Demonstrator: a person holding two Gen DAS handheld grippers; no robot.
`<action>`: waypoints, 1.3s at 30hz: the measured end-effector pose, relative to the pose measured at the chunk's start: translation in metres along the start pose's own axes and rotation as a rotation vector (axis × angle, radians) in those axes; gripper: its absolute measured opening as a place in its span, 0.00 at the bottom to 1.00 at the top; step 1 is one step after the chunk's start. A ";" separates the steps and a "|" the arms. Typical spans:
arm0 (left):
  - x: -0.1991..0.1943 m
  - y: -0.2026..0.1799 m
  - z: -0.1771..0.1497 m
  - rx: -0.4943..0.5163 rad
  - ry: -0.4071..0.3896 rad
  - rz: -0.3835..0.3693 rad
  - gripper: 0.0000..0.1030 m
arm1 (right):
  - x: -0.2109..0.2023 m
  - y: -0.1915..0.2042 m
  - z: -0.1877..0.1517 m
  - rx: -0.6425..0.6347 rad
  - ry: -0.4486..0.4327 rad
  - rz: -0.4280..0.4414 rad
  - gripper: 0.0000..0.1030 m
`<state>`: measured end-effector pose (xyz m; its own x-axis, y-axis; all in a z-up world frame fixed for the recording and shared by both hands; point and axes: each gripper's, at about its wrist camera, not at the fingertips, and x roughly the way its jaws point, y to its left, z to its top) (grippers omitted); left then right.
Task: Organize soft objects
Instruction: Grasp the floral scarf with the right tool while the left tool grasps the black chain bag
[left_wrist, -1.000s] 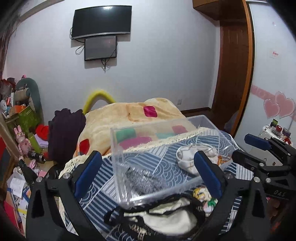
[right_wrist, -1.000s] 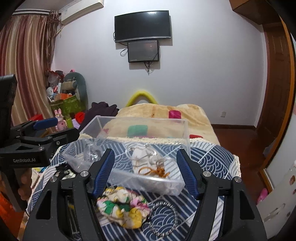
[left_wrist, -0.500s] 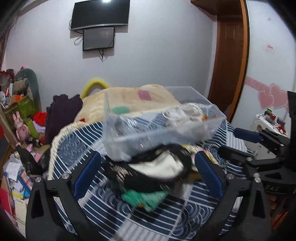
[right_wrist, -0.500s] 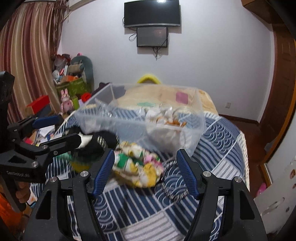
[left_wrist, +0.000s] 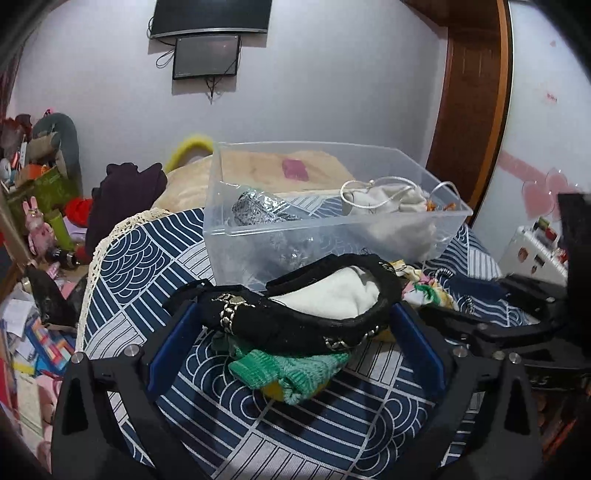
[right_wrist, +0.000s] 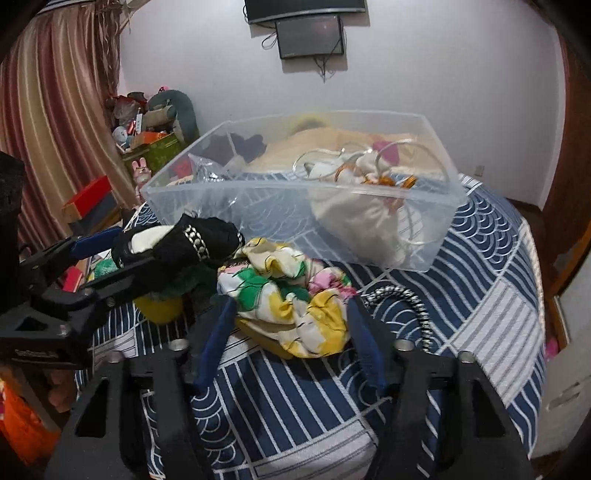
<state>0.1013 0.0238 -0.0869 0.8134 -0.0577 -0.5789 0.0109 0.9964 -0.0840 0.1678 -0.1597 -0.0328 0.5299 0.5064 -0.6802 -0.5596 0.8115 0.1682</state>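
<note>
A black cap with a chain trim and white lining (left_wrist: 295, 317) lies on a green knit piece (left_wrist: 291, 369), between the wide-open fingers of my left gripper (left_wrist: 291, 343). It also shows in the right wrist view (right_wrist: 184, 240). My right gripper (right_wrist: 291, 321) is open around a floral fabric bundle (right_wrist: 291, 295), fingers on either side. A clear plastic bin (left_wrist: 332, 225) behind holds a white drawstring pouch (right_wrist: 354, 218) and a silver glittery item (left_wrist: 258, 210).
The bed has a navy wave-pattern cover (right_wrist: 461, 295). A black-and-white braided cord (right_wrist: 406, 302) lies right of the floral bundle. Clutter and toys stand on the floor to the left (left_wrist: 40, 206). A wooden door (left_wrist: 469, 96) is at the right.
Both grippers have dropped and moved forward toward the bed. The cap now sits between the left fingers and the floral bundle between the right fingers.
</note>
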 end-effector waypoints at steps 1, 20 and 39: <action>-0.001 0.002 0.000 -0.010 -0.007 -0.009 0.97 | 0.001 0.000 0.000 0.002 0.008 0.007 0.37; -0.021 0.006 0.005 -0.007 -0.075 -0.029 0.38 | -0.033 -0.003 0.000 0.000 -0.103 -0.040 0.12; -0.057 0.011 0.032 -0.003 -0.210 -0.034 0.29 | -0.063 -0.001 0.014 0.001 -0.213 -0.052 0.12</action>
<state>0.0735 0.0405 -0.0284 0.9161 -0.0771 -0.3935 0.0393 0.9939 -0.1032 0.1437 -0.1887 0.0196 0.6805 0.5143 -0.5220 -0.5278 0.8381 0.1377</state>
